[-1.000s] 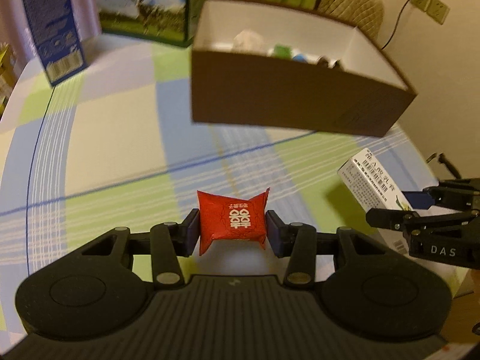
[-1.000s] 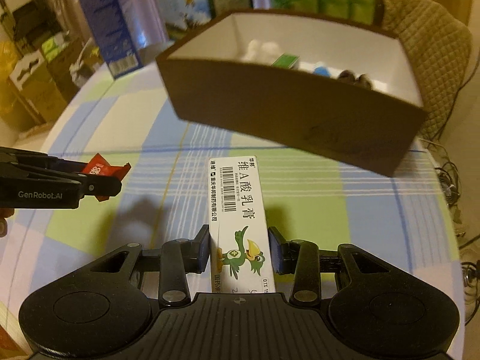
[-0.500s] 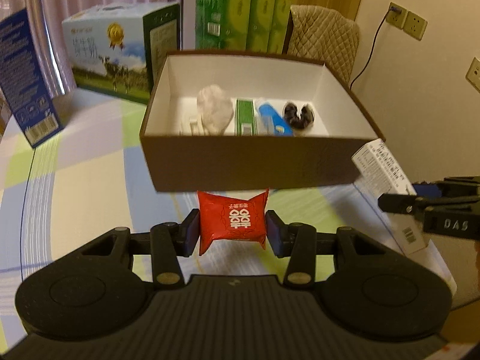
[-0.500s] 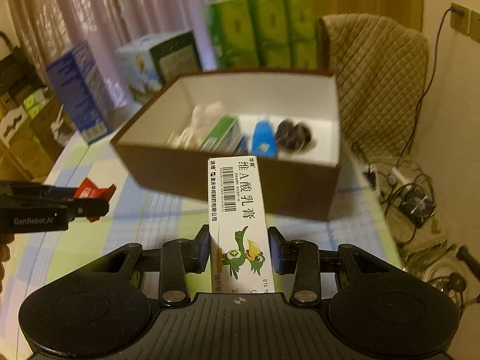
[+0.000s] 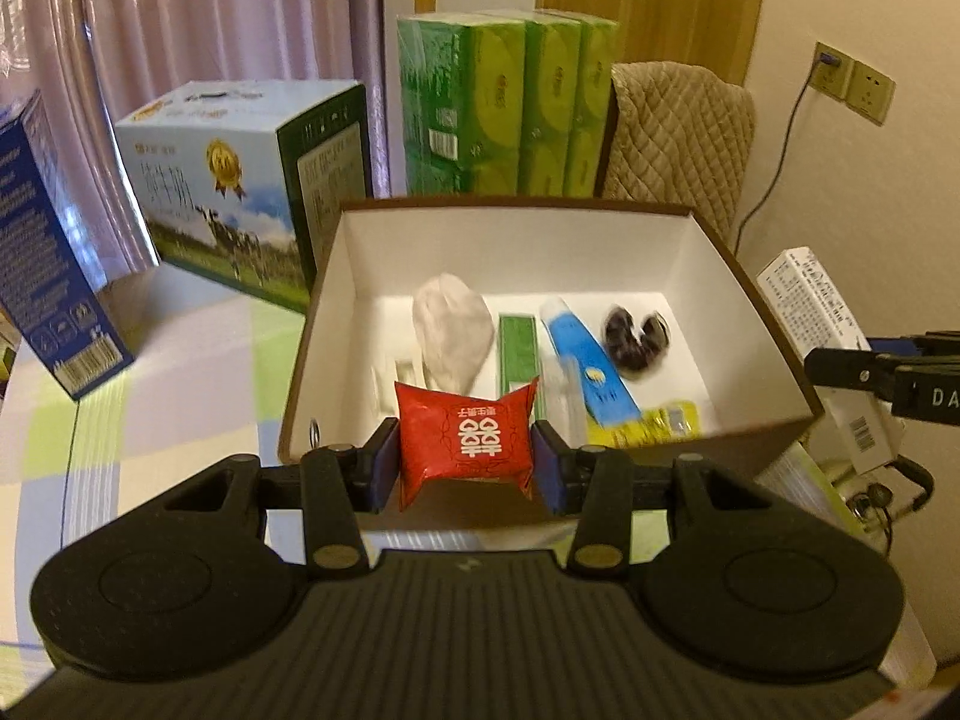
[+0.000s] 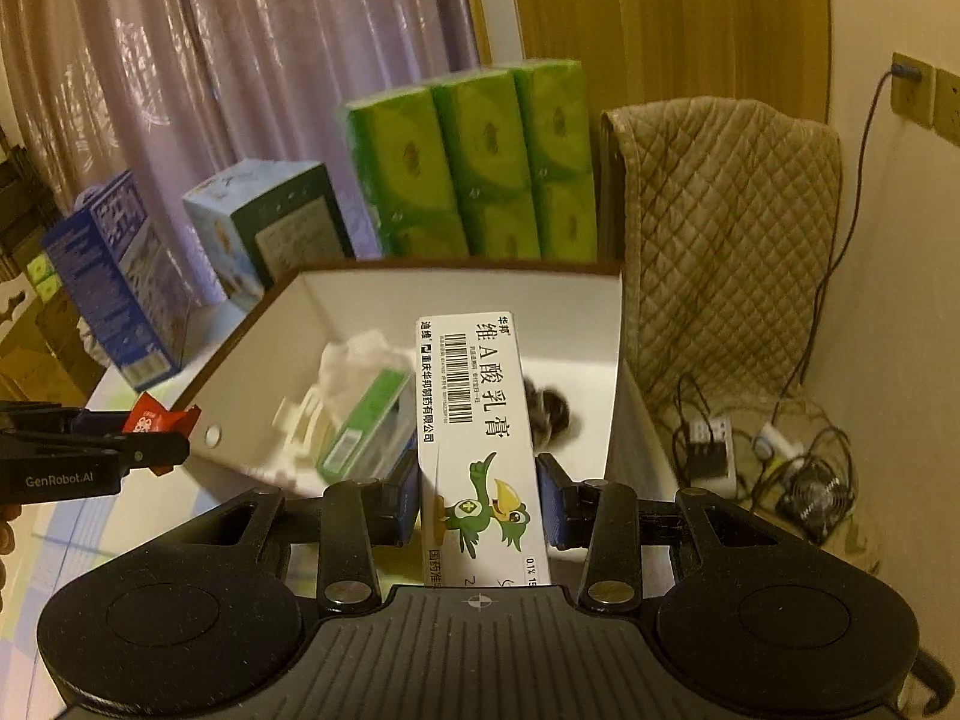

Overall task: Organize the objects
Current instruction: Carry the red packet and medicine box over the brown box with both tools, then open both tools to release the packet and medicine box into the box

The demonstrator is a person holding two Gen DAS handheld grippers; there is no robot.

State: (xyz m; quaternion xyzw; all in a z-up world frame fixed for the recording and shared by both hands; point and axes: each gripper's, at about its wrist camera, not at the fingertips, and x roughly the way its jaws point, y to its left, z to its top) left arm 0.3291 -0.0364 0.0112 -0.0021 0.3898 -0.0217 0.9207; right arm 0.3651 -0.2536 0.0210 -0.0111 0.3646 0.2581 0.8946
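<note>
White carton (image 6: 480, 438) clamped in right tool (image 6: 477, 501), long axis pointing forward.

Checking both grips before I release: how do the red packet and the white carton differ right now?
The red packet is a soft, puffy pillow pouch; the white carton is a rigid, long box. The packet is plain red with white characters; the carton is white with a barcode and a green cartoon bird. The left gripper clamps the packet; the right gripper clamps the carton near its lower end. Both are held at the open brown box, neither released.
</note>
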